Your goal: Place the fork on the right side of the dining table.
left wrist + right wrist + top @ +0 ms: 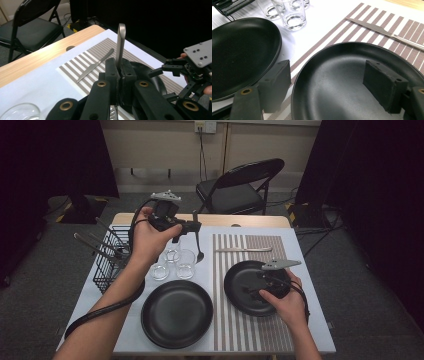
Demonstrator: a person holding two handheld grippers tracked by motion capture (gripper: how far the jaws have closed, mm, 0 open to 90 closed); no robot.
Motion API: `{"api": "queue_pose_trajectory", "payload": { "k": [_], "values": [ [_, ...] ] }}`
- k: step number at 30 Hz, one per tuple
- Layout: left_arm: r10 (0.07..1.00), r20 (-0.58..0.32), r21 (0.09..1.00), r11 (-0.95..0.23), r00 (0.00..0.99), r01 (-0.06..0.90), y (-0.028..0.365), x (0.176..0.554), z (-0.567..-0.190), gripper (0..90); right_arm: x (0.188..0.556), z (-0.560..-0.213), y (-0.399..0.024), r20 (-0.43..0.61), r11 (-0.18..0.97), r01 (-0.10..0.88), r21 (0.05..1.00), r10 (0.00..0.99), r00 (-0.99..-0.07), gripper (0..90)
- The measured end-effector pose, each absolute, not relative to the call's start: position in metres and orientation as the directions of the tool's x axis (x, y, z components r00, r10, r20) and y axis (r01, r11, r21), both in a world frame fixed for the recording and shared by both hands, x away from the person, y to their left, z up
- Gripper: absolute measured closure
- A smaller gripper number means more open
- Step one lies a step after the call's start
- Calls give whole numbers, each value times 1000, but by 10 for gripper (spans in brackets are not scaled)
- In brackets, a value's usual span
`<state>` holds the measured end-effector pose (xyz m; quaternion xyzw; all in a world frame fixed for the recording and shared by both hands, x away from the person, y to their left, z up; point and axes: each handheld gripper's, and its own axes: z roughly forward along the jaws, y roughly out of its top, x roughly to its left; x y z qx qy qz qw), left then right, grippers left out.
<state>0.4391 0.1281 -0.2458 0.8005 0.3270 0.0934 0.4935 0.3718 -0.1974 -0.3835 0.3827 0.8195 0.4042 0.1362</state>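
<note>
1. A fork (pixel 198 242) is gripped by the left gripper (pixel 192 227), raised above the table (pixel 250 221) near its far edge, over the cluster of glasses (pixel 185 263).
2. In the high view the fork is seen hanging down from the jaws, tines toward the glasses and close above them.
3. In the left gripper view the two black jaws are seen pressed together on the fork's handle (pixel 120 45), which stands up between them, its rounded end uppermost.
4. Beyond that handle, a knife (pixel 95 65) is seen lying flat on the striped placemat (pixel 75 67), apart from both grippers.
5. The right gripper (pixel 257 287) is held low over the black plate (pixel 235 285) that sits on the placemat, at the table's right side.
6. In the right gripper view its jaws are shown standing wide apart, nothing between the pads: one pad is over the plate's bowl (pixel 337 82), the other outside the rim on the left.
7. A second black plate (pixel 177 314) is seen on the white cloth near the front edge, just left of the placemat.
8. A black wire basket (pixel 107 257) holding cutlery is seen at the table's left edge, beside the left forearm.
9. A folding chair (pixel 235 187) is seen beyond the table.
</note>
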Motion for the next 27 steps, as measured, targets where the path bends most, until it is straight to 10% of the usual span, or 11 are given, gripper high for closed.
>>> {"api": "queue_pose_trajectory", "payload": {
  "k": [27],
  "values": [
    [574, -177, 844, -329, 799, 424, 85, 419, -282, 870, 380, -354, -152, 89, 394, 475, 787, 689, -719, 315]
  ]
}}
